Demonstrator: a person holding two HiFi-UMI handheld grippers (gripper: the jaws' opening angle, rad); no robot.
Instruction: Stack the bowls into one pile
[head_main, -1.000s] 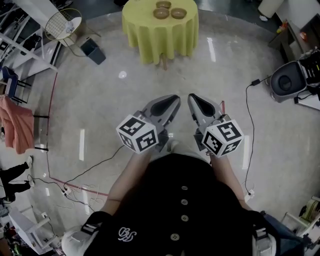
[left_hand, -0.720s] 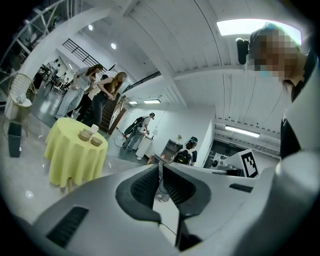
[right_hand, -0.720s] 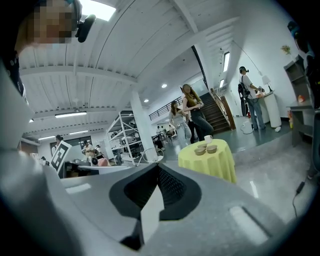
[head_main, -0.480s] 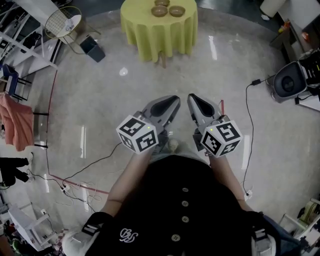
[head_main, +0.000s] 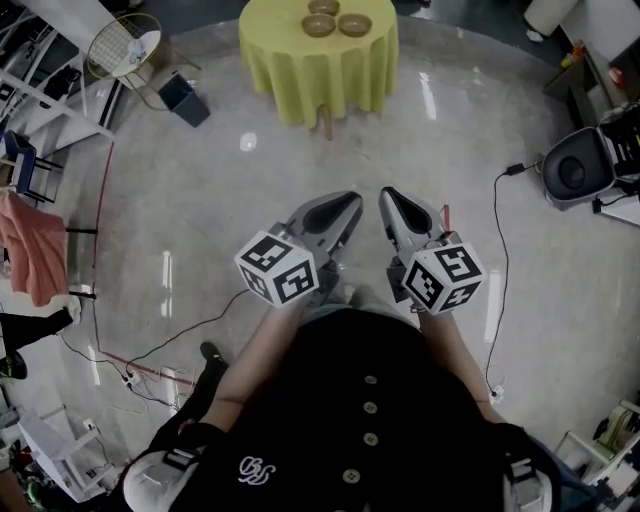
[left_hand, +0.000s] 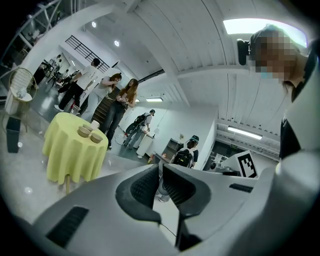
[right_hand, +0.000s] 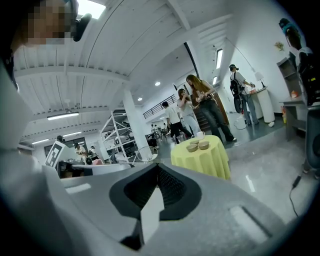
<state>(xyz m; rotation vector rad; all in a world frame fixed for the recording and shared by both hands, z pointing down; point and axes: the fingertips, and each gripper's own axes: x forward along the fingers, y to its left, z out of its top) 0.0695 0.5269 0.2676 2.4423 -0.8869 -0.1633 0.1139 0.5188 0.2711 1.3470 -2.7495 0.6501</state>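
Three brown bowls (head_main: 320, 25) sit apart on a round table with a yellow cloth (head_main: 318, 70), far ahead at the top of the head view. A white cup (right_hand: 200, 134) stands behind them. In the left gripper view the bowls (left_hand: 84, 131) show small at the left. In the right gripper view the bowls (right_hand: 192, 147) lie right of centre. My left gripper (head_main: 350, 200) and right gripper (head_main: 388, 196) are held side by side close to my body, well short of the table. The jaws of the left gripper (left_hand: 161, 166) and the right gripper (right_hand: 156, 166) meet at the tips with nothing between them.
A black box (head_main: 185, 100) and a round wire stand (head_main: 125, 45) sit left of the table. A grey machine (head_main: 575, 165) with a black cable (head_main: 495, 260) is at the right. Cables (head_main: 150, 360) trail on the glossy floor at the left. Several people (left_hand: 112, 107) stand behind the table.
The table has drifted slightly up and left in the head view. A dark shoe now shows at the lower left. Both grippers keep the same pose.
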